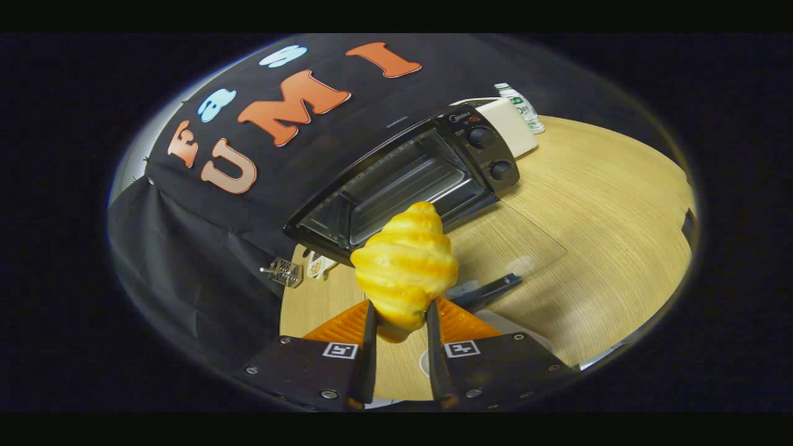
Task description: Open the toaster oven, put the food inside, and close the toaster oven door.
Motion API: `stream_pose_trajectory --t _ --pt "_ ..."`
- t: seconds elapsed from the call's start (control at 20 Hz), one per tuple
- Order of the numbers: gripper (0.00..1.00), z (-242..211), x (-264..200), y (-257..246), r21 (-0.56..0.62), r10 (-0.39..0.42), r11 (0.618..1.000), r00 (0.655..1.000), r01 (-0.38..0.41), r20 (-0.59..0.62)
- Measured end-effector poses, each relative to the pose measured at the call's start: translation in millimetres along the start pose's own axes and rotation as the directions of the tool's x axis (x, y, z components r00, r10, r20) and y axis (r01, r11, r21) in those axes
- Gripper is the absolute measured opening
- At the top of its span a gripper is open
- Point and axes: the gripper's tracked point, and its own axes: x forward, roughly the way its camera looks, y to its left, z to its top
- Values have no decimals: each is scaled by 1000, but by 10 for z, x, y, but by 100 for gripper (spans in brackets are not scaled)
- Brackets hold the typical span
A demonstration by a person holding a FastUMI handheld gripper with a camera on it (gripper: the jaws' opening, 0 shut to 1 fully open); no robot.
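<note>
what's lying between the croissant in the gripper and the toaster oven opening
In the gripper view, the oven's lowered glass door lies flat between the held croissant and the toaster oven cavity.

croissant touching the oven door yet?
Apart. The gripper view shows the croissant pinched between both gripper jaws, raised above the open glass door of the toaster oven.

Gripper (400, 322): 2 dark screw-studded blocks, each bearing 1 square marker.

A staged recording booth: black cloth wall (204, 248) behind a wooden table (595, 204).
</note>
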Motion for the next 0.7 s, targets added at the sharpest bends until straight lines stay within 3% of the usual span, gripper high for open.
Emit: stream_pose_trajectory --t 0.4,0.7 --pt "36 353 631 192 121 41 992 999 -39 -8" --pt "36 549 943 283 156 11 988 999 -6 -31"
